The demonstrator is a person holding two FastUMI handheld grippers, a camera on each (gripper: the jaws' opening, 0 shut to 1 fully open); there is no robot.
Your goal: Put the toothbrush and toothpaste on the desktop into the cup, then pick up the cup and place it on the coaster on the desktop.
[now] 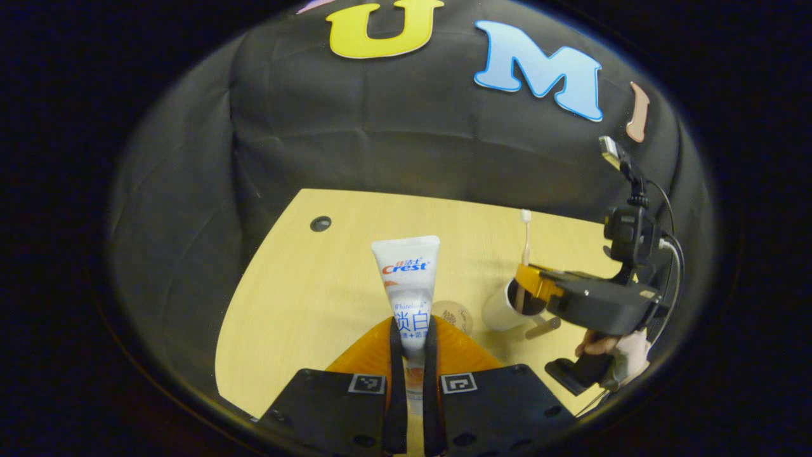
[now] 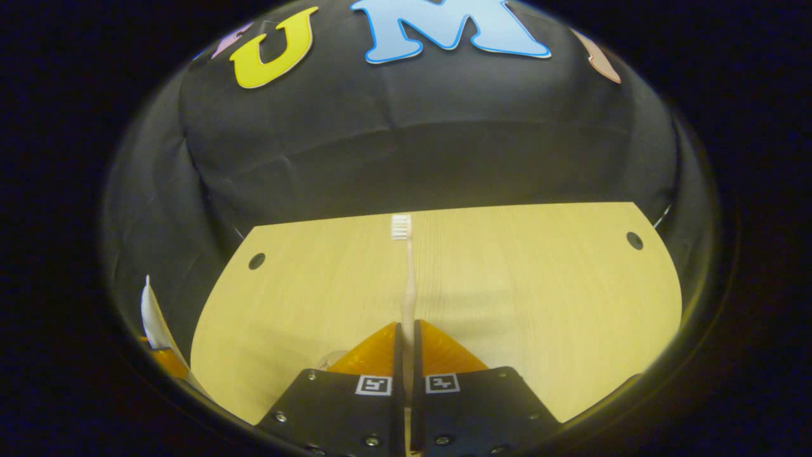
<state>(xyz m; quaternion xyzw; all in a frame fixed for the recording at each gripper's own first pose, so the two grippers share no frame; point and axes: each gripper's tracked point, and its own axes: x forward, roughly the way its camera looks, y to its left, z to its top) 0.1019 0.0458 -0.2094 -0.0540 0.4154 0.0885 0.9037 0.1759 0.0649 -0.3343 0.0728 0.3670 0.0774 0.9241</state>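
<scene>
Toothpaste (image 1: pixel 406 279) upright in left tongs (image 1: pixel 412 355), both fingers clamped on tube, above table (image 1: pixel 304 285), short of cup (image 1: pixel 504 308). Toothbrush (image 2: pixel 406 279) pinched in right tongs (image 2: pixel 406 346), bristles up; left gripper view shows right tongs over cup mouth, brush shaft apparently entering cup. Neither item released; toothpaste drop, cup lift, coaster (image 1: pixel 453 315) placement left. Coaster just beside cup. Table's far edge and left side bare, ample room.

Cup (image 1: pixel 502 309) on desk (image 1: pixel 304 285), coaster (image 1: pixel 453 315) just left (touching, seemingly), toothbrush (image 1: pixel 525 244) in cup
</scene>
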